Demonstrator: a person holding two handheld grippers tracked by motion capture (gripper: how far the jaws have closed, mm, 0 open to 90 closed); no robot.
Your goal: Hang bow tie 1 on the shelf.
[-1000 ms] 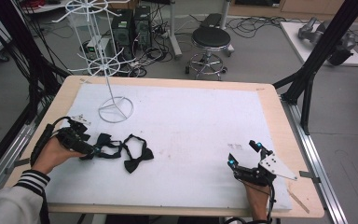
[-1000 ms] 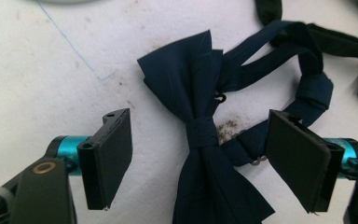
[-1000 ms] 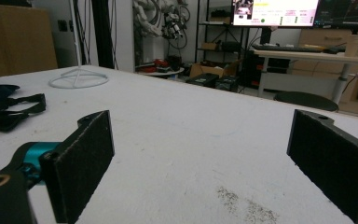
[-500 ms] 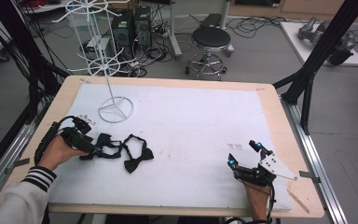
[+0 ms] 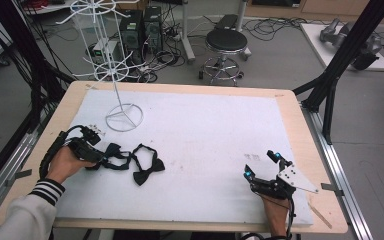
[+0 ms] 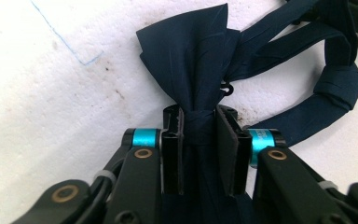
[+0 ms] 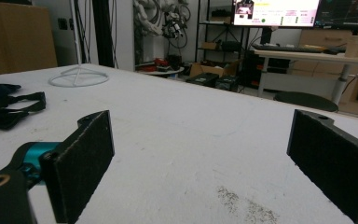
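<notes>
Left gripper (image 6: 199, 149) clamped on the knot of a navy bow tie (image 6: 191, 60)

Its lower wing is hidden beneath the jaws. The tie lies at the white mat's (image 5: 205, 130) left edge, beside a second bow tie (image 5: 147, 170). Right gripper (image 5: 262, 165) rests spread wide, empty; wire stand (image 5: 124, 117) beyond, top cut off.

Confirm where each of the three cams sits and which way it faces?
High view: above the near side, facing forward and down on the table; both forearms show.
Left gripper view: on the left tongs, looking down at the bow tie they clamp.
Right gripper view: on the right tongs, looking low across the table.
Shared: the white wire stand in the high and right views.
</notes>
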